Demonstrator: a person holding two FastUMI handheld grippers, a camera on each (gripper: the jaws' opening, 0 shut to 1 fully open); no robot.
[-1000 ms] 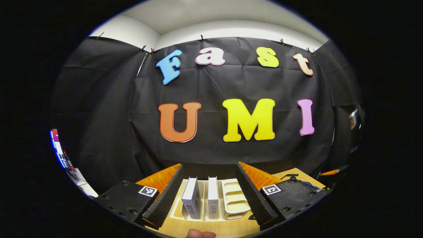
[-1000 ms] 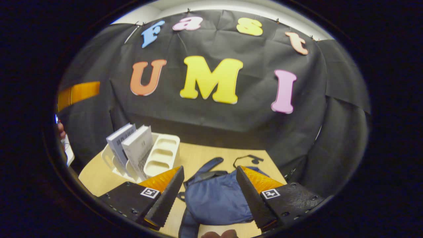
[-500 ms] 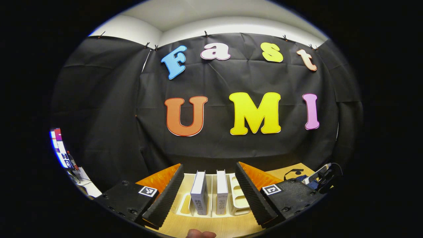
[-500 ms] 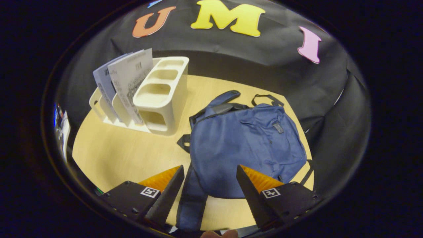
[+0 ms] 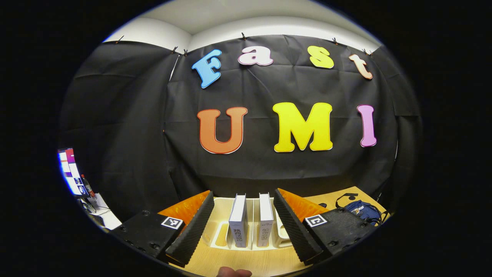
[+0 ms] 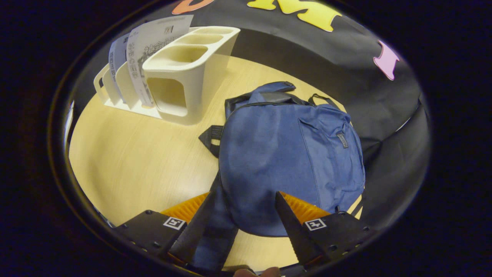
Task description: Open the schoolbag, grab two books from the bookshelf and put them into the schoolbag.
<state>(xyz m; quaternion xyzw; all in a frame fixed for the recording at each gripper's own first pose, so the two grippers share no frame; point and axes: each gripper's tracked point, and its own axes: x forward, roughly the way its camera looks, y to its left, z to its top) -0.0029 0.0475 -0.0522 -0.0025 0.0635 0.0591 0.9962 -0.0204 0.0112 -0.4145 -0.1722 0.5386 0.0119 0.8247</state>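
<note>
Directly beneath right tongs [image 6: 242, 227]: schoolbag [image 6: 288, 161].

Black cloth wall [image 5: 127, 127] under a white ceiling [image 5: 230, 15]; pale wooden table [image 6: 130, 161]; a lit screen [image 5: 69, 171] at left.

Dim overall, lit from above: pale ceiling strip over the booth wall [image 5: 269, 169] brightest in the left gripper view, cloth below it soaking up light with faint creases showing. Warm, even glow on the worktop [image 6: 134, 161] in the right gripper view, with soft shadow just beside the bookshelf [image 6: 184, 77] base and under the near edge of the schoolbag [image 6: 288, 161]. Small overexposed screen [image 5: 69, 171] far left of the wall, colours blown out. Strong fisheye bending toward the rim: wall seams bowed, worktop edge curved, bookshelf stretched and leaning. Slight softness on the books [image 6: 142, 57] near the rim; centre sharp, no motion blur. Mild sheen on the bookshelf top.
</note>
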